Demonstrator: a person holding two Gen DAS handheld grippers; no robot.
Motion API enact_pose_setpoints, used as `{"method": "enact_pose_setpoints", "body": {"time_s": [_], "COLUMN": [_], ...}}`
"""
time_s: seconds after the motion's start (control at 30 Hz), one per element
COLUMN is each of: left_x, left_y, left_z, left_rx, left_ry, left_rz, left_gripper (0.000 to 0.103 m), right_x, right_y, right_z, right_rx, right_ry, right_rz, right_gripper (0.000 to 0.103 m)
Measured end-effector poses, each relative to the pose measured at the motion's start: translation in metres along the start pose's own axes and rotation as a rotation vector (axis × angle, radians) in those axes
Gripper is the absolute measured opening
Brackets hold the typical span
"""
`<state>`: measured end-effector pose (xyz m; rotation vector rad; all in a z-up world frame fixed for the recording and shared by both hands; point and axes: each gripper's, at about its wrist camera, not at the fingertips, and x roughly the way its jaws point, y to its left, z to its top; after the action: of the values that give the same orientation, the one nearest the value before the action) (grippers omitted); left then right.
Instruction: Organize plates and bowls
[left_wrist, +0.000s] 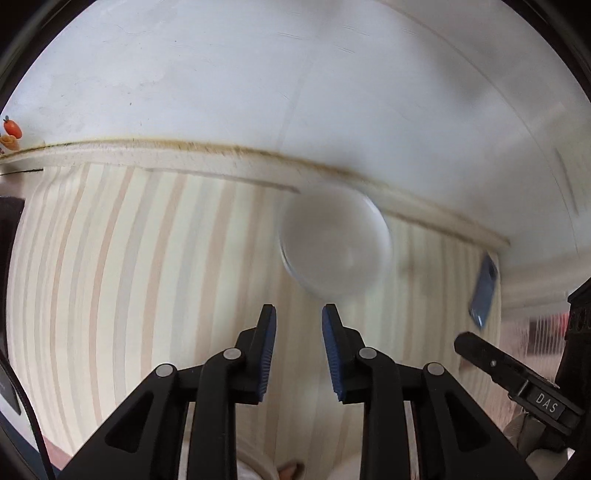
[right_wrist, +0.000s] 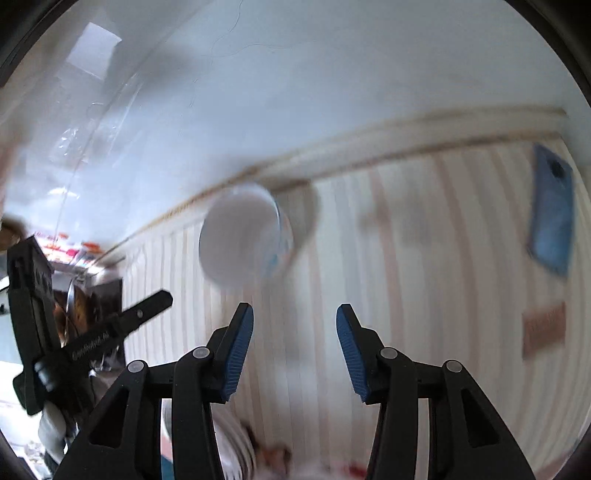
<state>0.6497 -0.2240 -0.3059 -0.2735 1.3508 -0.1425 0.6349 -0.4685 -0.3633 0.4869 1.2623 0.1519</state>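
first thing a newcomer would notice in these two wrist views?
Probably the white bowl, blurred, alone on the striped tabletop near the wall, just ahead of both open, empty grippers: left gripper, right gripper. Next, the blue phone lying flat on the table, off to the right.

I'm at a home dining spot: a table under a pale striped tablecloth (left_wrist: 129, 266) pushed against a white wall (left_wrist: 258, 81), a white bowl (left_wrist: 332, 243) on it, a blue phone (right_wrist: 552, 218) lying nearby, household clutter at the edge
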Motion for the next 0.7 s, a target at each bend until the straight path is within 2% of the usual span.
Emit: {"method": "enact_pose_setpoints", "body": {"time_s": [0.13,0.27,0.3,0.4,0.53,0.7], "left_x": [0.032,0.066,0.071,0.089,0.088,0.083], "left_y": [0.008,0.014,0.016,0.016,0.012,0.005], "left_z": [0.031,0.045,0.047,0.05,0.048,0.047], "left_rx": [-0.032,-0.03,-0.03,-0.014,0.009,0.022], "left_ry": [0.016,0.071,0.074,0.085,0.069,0.072], "left_rz": [0.011,0.007,-0.001,-0.032,-0.022,-0.021], "left_gripper": [0.023,0.023,0.023,0.021,0.019,0.019], "right_x": [0.044,0.082,0.09,0.11,0.115,0.114], "right_y": [0.011,0.011,0.012,0.015,0.023,0.026], "right_z": [0.043,0.063,0.066,0.068,0.059,0.057], "right_rx": [-0.011,-0.013,-0.014,-0.036,-0.091,-0.086], "right_ry": [0.041,0.096,0.111,0.149,0.137,0.15], "right_rz": [-0.023,-0.032,-0.024,-0.018,-0.048,-0.059], "right_gripper": [0.05,0.049,0.044,0.018,0.013,0.011]}}
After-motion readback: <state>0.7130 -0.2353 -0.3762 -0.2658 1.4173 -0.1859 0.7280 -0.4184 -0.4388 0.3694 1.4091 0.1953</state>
